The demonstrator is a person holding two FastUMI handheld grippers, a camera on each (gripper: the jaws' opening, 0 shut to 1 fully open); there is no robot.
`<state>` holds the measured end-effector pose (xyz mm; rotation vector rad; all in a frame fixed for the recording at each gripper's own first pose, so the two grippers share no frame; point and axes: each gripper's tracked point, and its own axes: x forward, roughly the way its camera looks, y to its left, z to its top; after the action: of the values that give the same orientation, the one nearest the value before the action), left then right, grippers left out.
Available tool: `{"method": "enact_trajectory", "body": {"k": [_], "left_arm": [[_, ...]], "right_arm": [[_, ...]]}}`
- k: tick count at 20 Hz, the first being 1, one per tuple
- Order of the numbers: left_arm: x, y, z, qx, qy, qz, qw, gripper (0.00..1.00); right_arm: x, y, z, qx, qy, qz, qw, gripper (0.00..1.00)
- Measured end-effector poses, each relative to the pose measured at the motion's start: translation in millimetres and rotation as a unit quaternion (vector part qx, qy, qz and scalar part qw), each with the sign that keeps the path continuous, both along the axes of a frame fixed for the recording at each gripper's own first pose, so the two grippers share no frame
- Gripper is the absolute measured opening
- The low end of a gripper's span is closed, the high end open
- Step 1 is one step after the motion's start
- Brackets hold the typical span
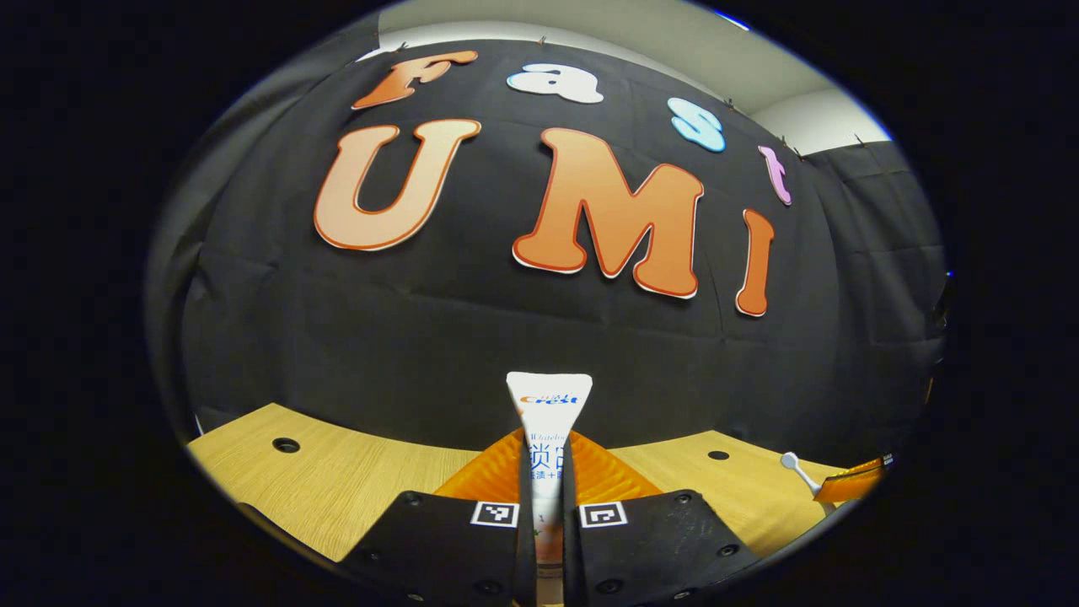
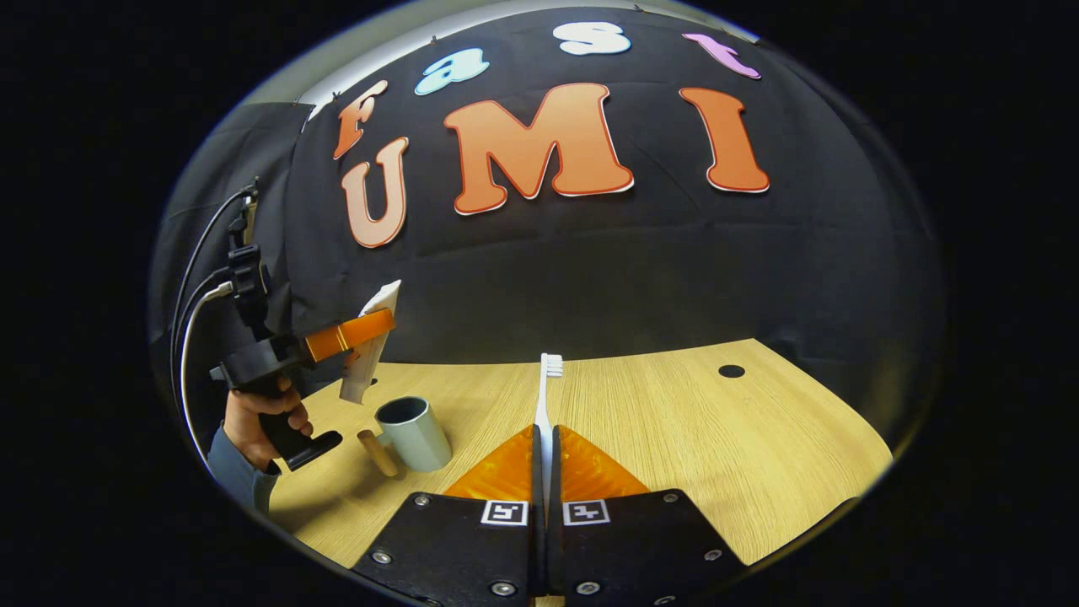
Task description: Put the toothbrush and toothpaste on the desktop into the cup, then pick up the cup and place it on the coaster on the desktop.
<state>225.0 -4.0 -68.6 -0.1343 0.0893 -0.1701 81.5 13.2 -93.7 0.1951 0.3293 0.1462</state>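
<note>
At the left of the right gripper view, a hand (image 2: 257, 421) held the left tongs (image 2: 358, 333) up over the bench (image 2: 716, 438), their 2 fingers clamped on a toothpaste tube (image 2: 371, 346) that hung tilted, its lower end above and just left of the grey-blue cup (image 2: 413, 434), seemingly so the tube could drop in end first. The cup stood upright and open-mouthed beside a small tan cylinder (image 2: 377, 453) whose purpose I could not tell. The left gripper view showed the same tube (image 1: 548, 405) pinched between those tongs (image 1: 548, 506), flat crimped end up. Further right, the right tongs (image 2: 546, 472) were closed on a white toothbrush (image 2: 548, 396), bristles pointing away, held off the bench as if waiting its turn. I could not make out the coaster. By my judgement, neither item was in the cup yet, so the task was early.
</note>
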Motion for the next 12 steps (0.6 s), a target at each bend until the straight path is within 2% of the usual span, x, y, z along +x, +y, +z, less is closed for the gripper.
{"method": "enact_trajectory", "body": {"k": [6,8,12], "left_arm": [[27,-1,-27,0.022,0.026,-0.053,0.998,0.12],[27,-3,-31,0.014,0.016,-0.072,0.997,0.12],[36,-6,-38,0.006,0.034,-0.109,0.993,0.11]], "right_arm": [[10,-2,9,-0.013,-0.006,-0.011,1.000,0.01],[9,2,10,-0.018,-0.007,-0.011,1.000,0.01],[11,10,11,-0.021,-0.006,-0.010,1.000,0.01]]}}
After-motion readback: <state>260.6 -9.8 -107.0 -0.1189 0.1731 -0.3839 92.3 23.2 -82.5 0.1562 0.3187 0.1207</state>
